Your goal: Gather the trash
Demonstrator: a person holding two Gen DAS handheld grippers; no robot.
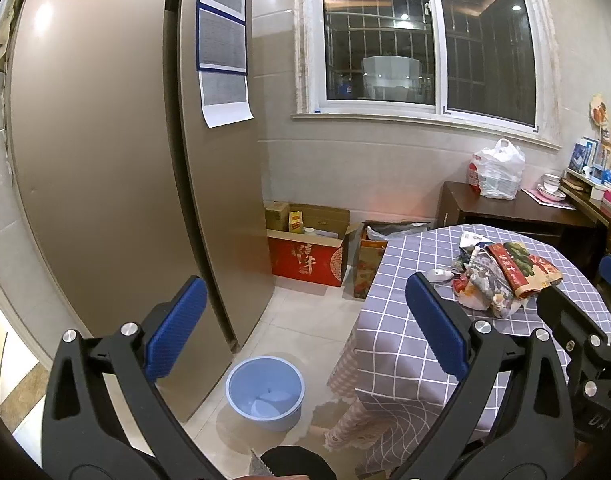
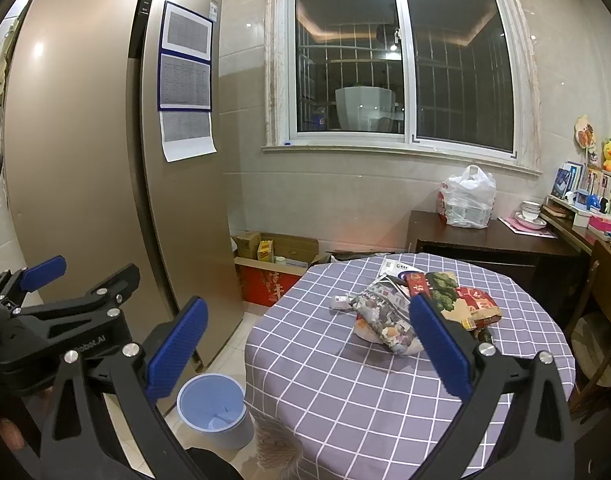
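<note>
A pile of crumpled wrappers and paper trash [image 1: 501, 276] lies on the round table with a grey checked cloth [image 1: 401, 352]; in the right wrist view the pile [image 2: 417, 304] sits mid-table [image 2: 345, 380]. A small white item [image 2: 339, 302] lies beside it. A light blue bin [image 1: 264, 391] stands on the floor left of the table, also in the right wrist view [image 2: 214, 410]. My left gripper [image 1: 305, 330] is open and empty, held above the floor between fridge and table. My right gripper [image 2: 309, 344] is open and empty, short of the pile.
A tall beige fridge [image 1: 117, 168] stands at the left. Cardboard boxes [image 1: 309, 248] sit under the window. A dark sideboard [image 2: 489, 240] holds a white plastic bag [image 2: 467, 198] and bowls. A wooden chair [image 2: 597, 320] stands right of the table.
</note>
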